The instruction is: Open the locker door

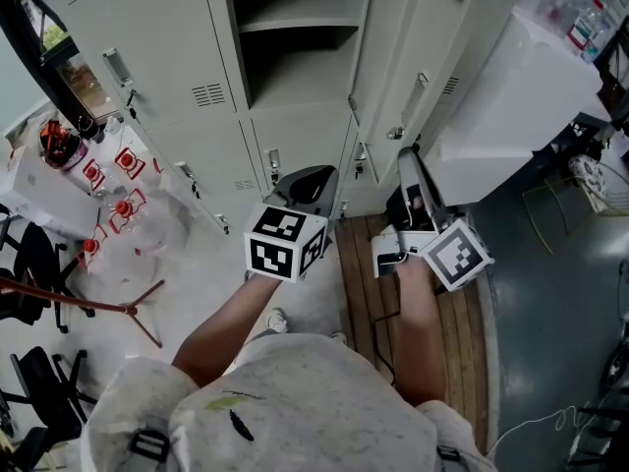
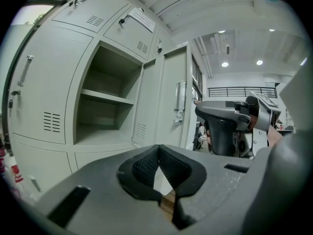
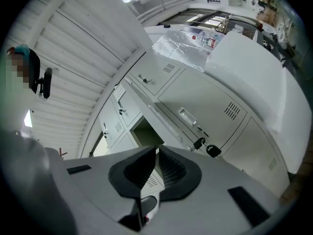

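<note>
K: Checking the target: where is the door, and what state is it in?

M: Grey steel locker bank (image 1: 157, 37) covers the wall ahead. The upper middle compartment (image 1: 295, 77) is exposed, with one shelf (image 2: 105, 98) inside and nothing on it. Its door (image 2: 146, 97) stands swung out on the right side of the opening, inner face toward the left gripper view. I read the task as done or nearly so.

K: How does it handle?

M: My guess is a thin sheet-metal panel: stiff, light, swinging freely on a side hinge. The paint is smooth, so pads would slip on the flat face. It needs an edge or a pull. It could bounce back if shoved hard.

K: Tools?

M: On the left gripper (image 2: 157, 148) the jaws are together with nothing between them. The right gripper (image 3: 156, 150) is the same, closed and empty. Both sit in front of the opening, and neither visibly touches the door.

K: Where to take hold if it needs more swing?

M: Take the door's free vertical edge, either hooking behind it or pinching it. A chrome handle (image 2: 180, 96) shows just past that edge. I can't tell whether it belongs to this door or the next one. The right gripper view shows a key bunch (image 3: 208, 148) hanging from a closed door beside the opening. It's a snag risk, so stay clear of it.
</note>
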Available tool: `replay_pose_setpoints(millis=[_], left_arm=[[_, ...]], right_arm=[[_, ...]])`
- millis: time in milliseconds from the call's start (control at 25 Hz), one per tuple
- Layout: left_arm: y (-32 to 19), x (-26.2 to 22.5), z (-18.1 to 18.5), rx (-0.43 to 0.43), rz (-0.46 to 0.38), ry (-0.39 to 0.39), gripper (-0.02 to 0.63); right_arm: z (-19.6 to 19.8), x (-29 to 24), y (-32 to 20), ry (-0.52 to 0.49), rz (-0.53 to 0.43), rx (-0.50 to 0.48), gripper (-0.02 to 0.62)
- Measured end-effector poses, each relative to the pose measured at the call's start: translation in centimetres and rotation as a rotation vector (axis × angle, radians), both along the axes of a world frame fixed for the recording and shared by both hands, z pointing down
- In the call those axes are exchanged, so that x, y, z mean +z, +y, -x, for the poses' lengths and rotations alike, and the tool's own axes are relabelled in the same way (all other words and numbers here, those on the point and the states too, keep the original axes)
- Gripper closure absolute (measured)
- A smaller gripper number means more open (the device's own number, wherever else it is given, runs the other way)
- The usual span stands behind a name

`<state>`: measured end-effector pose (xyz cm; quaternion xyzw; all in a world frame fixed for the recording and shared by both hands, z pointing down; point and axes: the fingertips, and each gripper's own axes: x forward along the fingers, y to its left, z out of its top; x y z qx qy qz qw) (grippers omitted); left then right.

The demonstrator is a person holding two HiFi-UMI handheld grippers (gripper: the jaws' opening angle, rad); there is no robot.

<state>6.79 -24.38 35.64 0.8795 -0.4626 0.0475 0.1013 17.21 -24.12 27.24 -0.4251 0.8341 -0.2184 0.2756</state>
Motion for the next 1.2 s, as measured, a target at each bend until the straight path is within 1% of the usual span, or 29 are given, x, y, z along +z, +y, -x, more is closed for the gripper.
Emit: replay_pose_setpoints(millis=[120,240,520,680,840,1000,1080,1200], left_arm=[[0.2,0.0,1.5,-0.036,-0.001,-0.006,0.6],[0.3,-0.3,3.2,-0.083,-0.002,-0.012,0.6],[0.6,-0.5,7.3,-0.188,-0.016,-0.023,0.6],[0.8,-0.5,9.0,-0.231,-0.02,-0.035,0.6],[0.7,-0.7,10.1,-0.259,-0.028,-0.035,0.6],[0.6,-0.7,10.5,-0.272,-0.035,-0.043,0.6],[0.5,-0.6,10.5,-0.272,-0.033,-0.044,0.6],[0.5,-0.6,10.4,-0.27,-0.031,-0.044,0.6]], right_arm=[[1.7,0.3,0.1,0.041,-0.007,-0.023,0.575],[3.8,0.7,0.0,0.104,-0.009,-0.04,0.575],[8.8,2.1,-0.4,0.326,-0.035,-0.065,0.583],[10.9,3.4,-0.5,0.426,-0.039,-0.083,0.591],[12.4,4.4,-0.5,0.542,-0.058,-0.075,0.592],[13.0,5.2,-0.6,0.639,-0.081,-0.053,0.592],[13.1,5.2,-0.6,0.666,-0.091,-0.043,0.592],[13.0,5.2,-0.7,0.677,-0.094,-0.035,0.592]])
